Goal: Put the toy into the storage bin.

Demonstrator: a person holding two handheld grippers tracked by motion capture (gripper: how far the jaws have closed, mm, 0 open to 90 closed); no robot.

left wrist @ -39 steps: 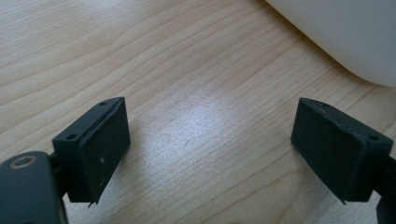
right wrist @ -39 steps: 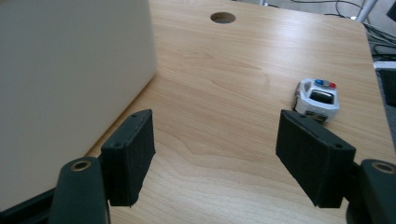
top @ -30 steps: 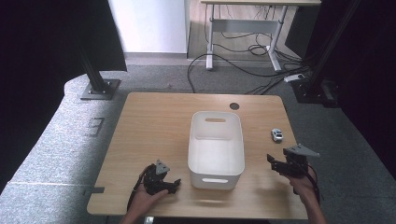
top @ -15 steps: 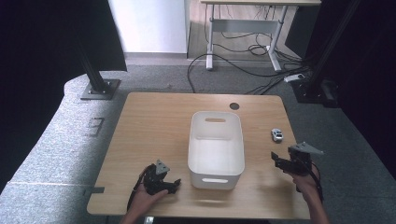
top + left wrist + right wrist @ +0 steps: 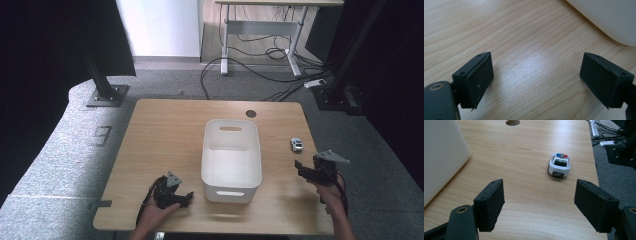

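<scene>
The toy car point(image 5: 559, 165), on the surface right of the bin point(image 5: 231, 152) ahead of the right gripper point(image 5: 546, 202), looks light, rigid, rollable: pinch its sides; both grippers' jaws apart, empty.

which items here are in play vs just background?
Likely in play:
- toy police car, ahead of the open right gripper
- white bin
- left gripper, open, beside the bin

Background:
- floor cables
- far desk
- table hole

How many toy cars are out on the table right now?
1: a small white toy police car on the wooden table, right of the white plastic bin, ahead of the right gripper.
</scene>
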